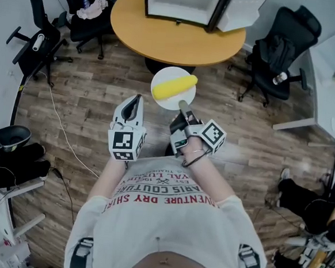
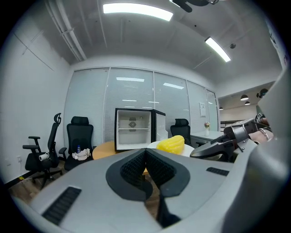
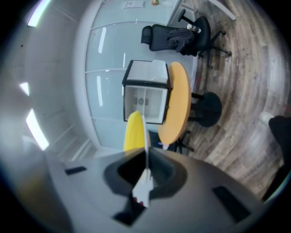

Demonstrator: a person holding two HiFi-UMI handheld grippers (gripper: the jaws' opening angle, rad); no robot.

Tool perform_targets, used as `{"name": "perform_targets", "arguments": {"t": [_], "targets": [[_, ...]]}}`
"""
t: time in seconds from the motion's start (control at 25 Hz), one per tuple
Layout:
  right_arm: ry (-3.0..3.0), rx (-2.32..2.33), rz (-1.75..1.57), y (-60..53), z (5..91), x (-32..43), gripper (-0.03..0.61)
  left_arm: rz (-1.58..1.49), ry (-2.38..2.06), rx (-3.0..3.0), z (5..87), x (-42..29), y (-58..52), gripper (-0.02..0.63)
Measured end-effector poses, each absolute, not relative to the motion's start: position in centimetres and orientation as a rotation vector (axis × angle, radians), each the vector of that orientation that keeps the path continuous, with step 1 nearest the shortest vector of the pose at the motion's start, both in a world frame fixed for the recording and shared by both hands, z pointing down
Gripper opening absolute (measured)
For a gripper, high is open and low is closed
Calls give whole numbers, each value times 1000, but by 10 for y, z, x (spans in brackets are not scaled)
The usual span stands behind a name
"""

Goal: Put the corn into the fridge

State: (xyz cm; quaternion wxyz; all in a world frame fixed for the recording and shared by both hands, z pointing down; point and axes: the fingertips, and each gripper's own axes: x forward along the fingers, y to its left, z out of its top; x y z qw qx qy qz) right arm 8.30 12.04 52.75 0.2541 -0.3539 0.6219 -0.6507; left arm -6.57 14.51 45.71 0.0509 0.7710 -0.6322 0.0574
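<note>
A yellow corn [image 1: 174, 86] cob lies on a white plate [image 1: 168, 104] carried in the air, short of the open fridge [image 1: 180, 4].

The corn rests across the middle of the round plate, which is held level above the wooden floor [image 1: 94, 107]. The right claw [image 1: 184, 107] is clamped on the plate's near rim; in the right gripper view the plate shows edge-on between the two jaws, with the corn on its left face. The left claw [image 1: 134, 102] hovers just beside the plate to its left, jaws pressed together with nothing between them. Beyond the plate stands a round wooden counter [image 1: 163, 40], and the small fridge sits on it with its door swung wide and its white interior showing. Black office chairs [image 1: 281, 50] stand around the counter.
</note>
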Motion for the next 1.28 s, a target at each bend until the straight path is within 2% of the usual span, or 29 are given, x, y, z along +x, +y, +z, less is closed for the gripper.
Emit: {"name": "perform_targets", "arguments": {"t": [0.72,1.28], "targets": [[1775,-905,-1828,-77,528,142,35,146,-1984,2296,456,2,-45,28],[1690,-986,-1791,-179,534,114,35,161,-1876,2362,464,-36,-160,28]]}}
